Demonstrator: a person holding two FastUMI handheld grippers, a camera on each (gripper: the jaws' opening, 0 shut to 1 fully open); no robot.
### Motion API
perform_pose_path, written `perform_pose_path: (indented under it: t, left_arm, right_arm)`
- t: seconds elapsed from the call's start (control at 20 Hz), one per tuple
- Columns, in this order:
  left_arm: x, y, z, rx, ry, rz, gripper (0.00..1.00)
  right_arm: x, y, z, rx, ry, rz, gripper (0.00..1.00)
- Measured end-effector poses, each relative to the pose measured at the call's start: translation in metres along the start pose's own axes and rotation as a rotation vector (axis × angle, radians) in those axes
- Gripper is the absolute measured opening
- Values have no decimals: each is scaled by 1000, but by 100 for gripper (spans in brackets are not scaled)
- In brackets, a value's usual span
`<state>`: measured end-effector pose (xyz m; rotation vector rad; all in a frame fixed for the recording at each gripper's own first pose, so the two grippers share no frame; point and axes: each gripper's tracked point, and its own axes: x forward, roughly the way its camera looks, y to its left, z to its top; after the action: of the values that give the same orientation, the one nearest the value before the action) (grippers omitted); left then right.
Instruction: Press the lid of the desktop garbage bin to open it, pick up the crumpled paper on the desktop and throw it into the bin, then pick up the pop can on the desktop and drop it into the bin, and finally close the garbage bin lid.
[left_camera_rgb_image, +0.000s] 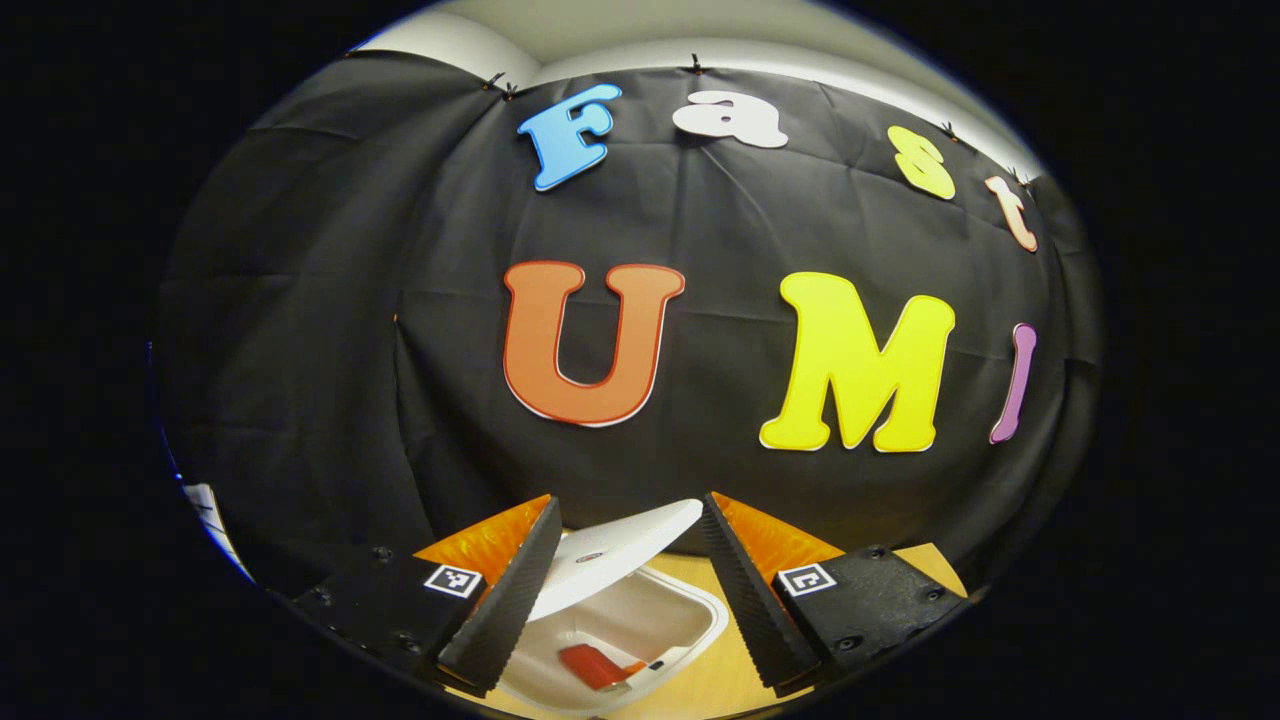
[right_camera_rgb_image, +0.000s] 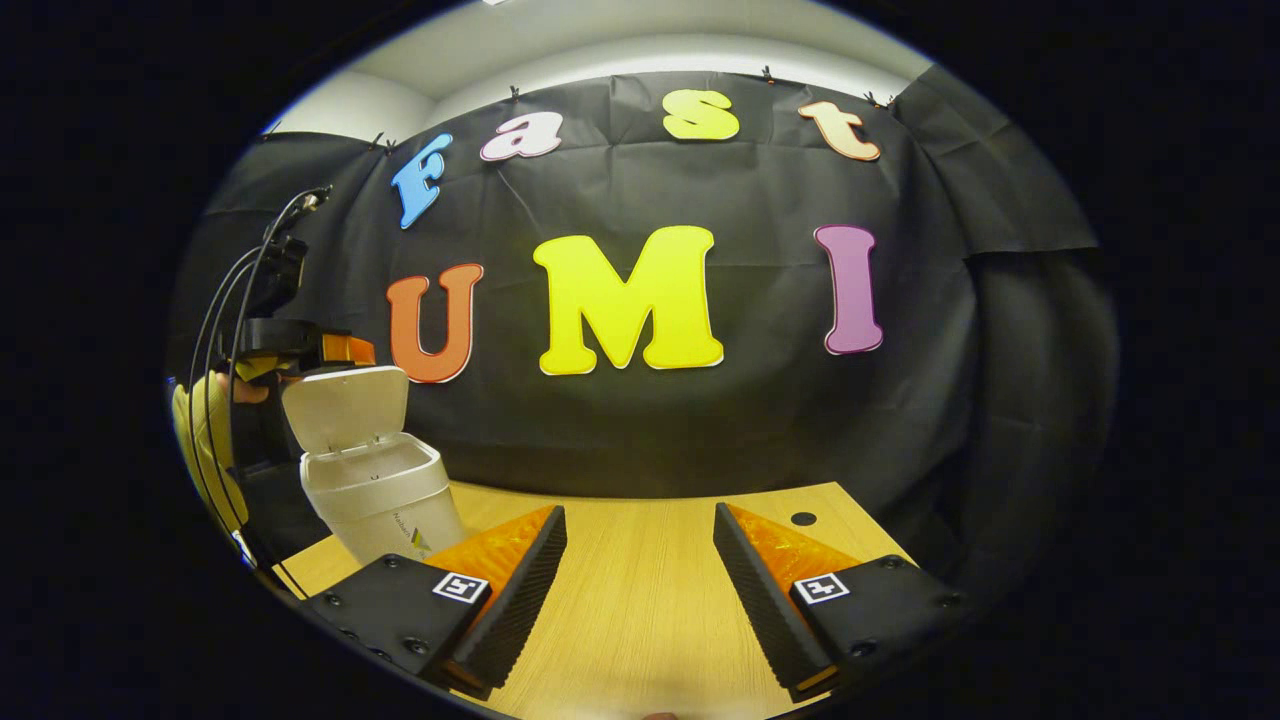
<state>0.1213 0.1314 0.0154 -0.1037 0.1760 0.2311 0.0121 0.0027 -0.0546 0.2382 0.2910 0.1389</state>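
Hovering over an open bin, can already inside

Standing near the desk's (right_camera_rgb_image: 640, 600) left end, the bin (right_camera_rgb_image: 378, 500) has its lid (right_camera_rgb_image: 345, 405) raised. Left gripper (left_camera_rgb_image: 628, 585) hangs spread and empty above it, probably to close it. Right gripper (right_camera_rgb_image: 640, 590) waits released. Can (left_camera_rgb_image: 597, 665) lies inside; paper hard to make out

White garbage bin (right_camera_rgb_image: 375, 490) with a white lid (right_camera_rgb_image: 345, 405) raised, small dark and yellowish mark low on its side; seen from above in the left gripper view, white inside (left_camera_rgb_image: 640, 625) with a red pop can (left_camera_rgb_image: 597, 665) at the bottom. Pale wood-grain desktop (right_camera_rgb_image: 640, 590), light tan with fine streaks, one small black round spot (right_camera_rgb_image: 803, 519) toward the far right. Yellow sleeve (right_camera_rgb_image: 200, 440) at the left edge, black cables (right_camera_rgb_image: 225, 330) looping beside it. Plain black cloth wall (right_camera_rgb_image: 960, 330), creased; off-white ceiling strip (right_camera_rgb_image: 640, 50) above
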Motion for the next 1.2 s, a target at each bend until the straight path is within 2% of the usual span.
perform_pose_path:
  t: [0.15,0.25,0.4,0.6,0.75,0.9,1.1,1.2]
  left_arm:
    - [1,-2,-30,-47,69,21,92]
    - [3,-3,-35,-48,71,45,100]
    - [5,-3,-52,0,90,71,100]
    - [7,-2,-78,-18,170,73,100]
    - [12,-4,-96,16,211,83,98]
    - [11,-3,-103,132,219,86,97]
    - [12,-2,-106,116,222,102,96]
    - [12,-4,-109,155,228,106,97]
  right_arm:
    - [-1,-4,-2,5,6,20,95]
    - [0,-5,-7,15,19,34,95]
    - [0,-4,-8,25,30,59,95]
    - [-1,-5,-9,16,30,79,94]
    - [0,-7,-11,23,37,89,95]
    - [0,-9,-11,31,40,100,95]
    - [-1,-9,-13,32,46,123,94]
    - [-1,-8,-12,29,45,135,95]
